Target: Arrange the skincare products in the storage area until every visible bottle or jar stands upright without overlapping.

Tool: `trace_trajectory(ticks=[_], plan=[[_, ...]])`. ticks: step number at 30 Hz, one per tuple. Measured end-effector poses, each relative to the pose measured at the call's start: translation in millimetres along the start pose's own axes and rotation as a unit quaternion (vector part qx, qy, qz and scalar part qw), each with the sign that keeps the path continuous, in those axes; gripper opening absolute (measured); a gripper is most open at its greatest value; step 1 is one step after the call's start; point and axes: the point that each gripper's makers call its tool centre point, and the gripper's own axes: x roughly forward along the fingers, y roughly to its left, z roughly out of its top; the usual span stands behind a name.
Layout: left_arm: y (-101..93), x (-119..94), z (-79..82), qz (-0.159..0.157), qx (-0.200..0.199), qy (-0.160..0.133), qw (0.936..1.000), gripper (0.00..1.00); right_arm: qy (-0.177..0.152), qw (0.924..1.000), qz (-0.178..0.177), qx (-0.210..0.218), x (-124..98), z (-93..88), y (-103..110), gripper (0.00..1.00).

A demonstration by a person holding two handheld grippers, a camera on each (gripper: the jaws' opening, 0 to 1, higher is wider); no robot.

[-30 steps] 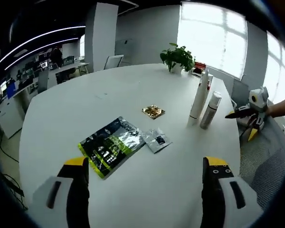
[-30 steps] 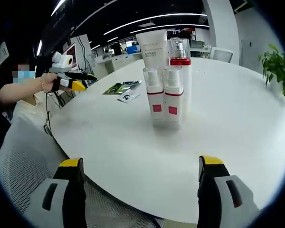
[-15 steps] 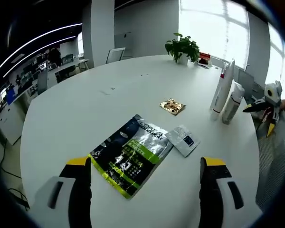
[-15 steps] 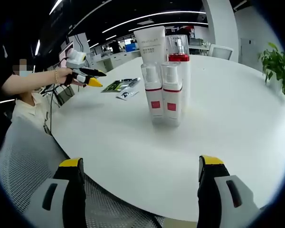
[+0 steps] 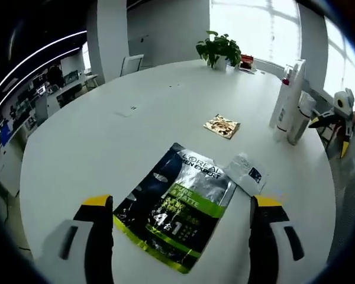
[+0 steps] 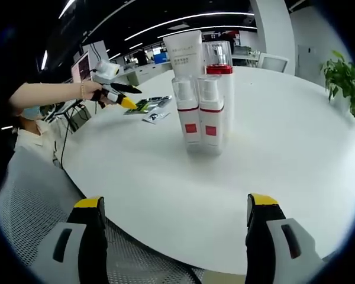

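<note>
My left gripper (image 5: 177, 236) hovers with its jaws spread wide and holding nothing, just above the black-and-green sachet (image 5: 178, 213) lying flat on the white table (image 5: 94, 142), with a small silver sachet (image 5: 246, 173) at its 2 o'clock and a gold one (image 5: 223, 125) at 12. My right gripper (image 6: 173, 236) is likewise wide open and empty, facing the upright cluster of bottles (image 6: 201, 94) at 12 o'clock
</note>
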Motion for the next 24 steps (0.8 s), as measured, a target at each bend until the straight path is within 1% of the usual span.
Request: trace_trajectory(ticks=[5, 9, 11, 12, 13, 15, 17, 18, 19, 21, 22, 24], plan=[[-2.4, 6.9, -0.4, -0.011, 0.015, 0.015, 0.9997, 0.89, 0.001, 1.0000, -0.002, 0.002, 0.5, -0.7, -1.0, 0.99], [3.2, 12.7, -2.1, -0.023, 0.021, 0.028, 0.9991, 0.86, 0.001, 1.0000, -0.003, 0.003, 0.9, -1.0, -2.2, 0.99], [8.1, 19.1, -5.0, -0.038, 0.019, 0.042, 0.9982, 0.85, 0.001, 1.0000, -0.003, 0.003, 1.0, -0.8, -2.2, 0.99], [8.5, 19.9, -7.9, -0.042, 0.025, 0.051, 0.9975, 0.85, 0.002, 1.0000, -0.003, 0.003, 1.1, -1.0, -2.4, 0.99], [8.2, 19.5, -10.3, -0.045, 0.032, 0.057, 0.9968, 0.84, 0.001, 1.0000, -0.004, 0.003, 1.1, -1.0, -2.7, 0.98], [1.1, 16.0, -18.3, -0.056, 0.046, 0.073, 0.9947, 0.84, 0.001, 1.0000, -0.005, 0.004, 1.1, -0.9, -3.2, 0.98], [2.8, 16.2, -22.2, -0.060, 0.058, 0.080, 0.9933, 0.83, 0.001, 1.0000, -0.005, 0.004, 0.9, -0.3, -2.6, 0.98], [3.9, 18.7, -19.7, -0.061, 0.053, 0.071, 0.9942, 0.83, 0.000, 1.0000, -0.005, 0.004, 0.9, 0.0, -2.3, 0.98], [6.2, 21.3, -21.5, -0.062, 0.053, 0.075, 0.9938, 0.84, 0.001, 1.0000, -0.005, 0.005, 0.8, -0.1, -2.2, 0.98], [3.6, 18.3, -20.0, -0.064, 0.051, 0.077, 0.9936, 0.85, 0.001, 1.0000, -0.004, 0.004, 0.7, -0.4, -2.0, 0.98], [5.6, 18.9, -19.6, -0.063, 0.052, 0.075, 0.9938, 0.86, 0.001, 1.0000, -0.004, 0.004, 0.8, -0.7, -2.4, 0.98], [9.5, 19.2, -20.1, -0.064, 0.049, 0.074, 0.9940, 0.82, 0.002, 1.0000, -0.004, 0.004, 0.8, -0.9, -2.4, 0.98]])
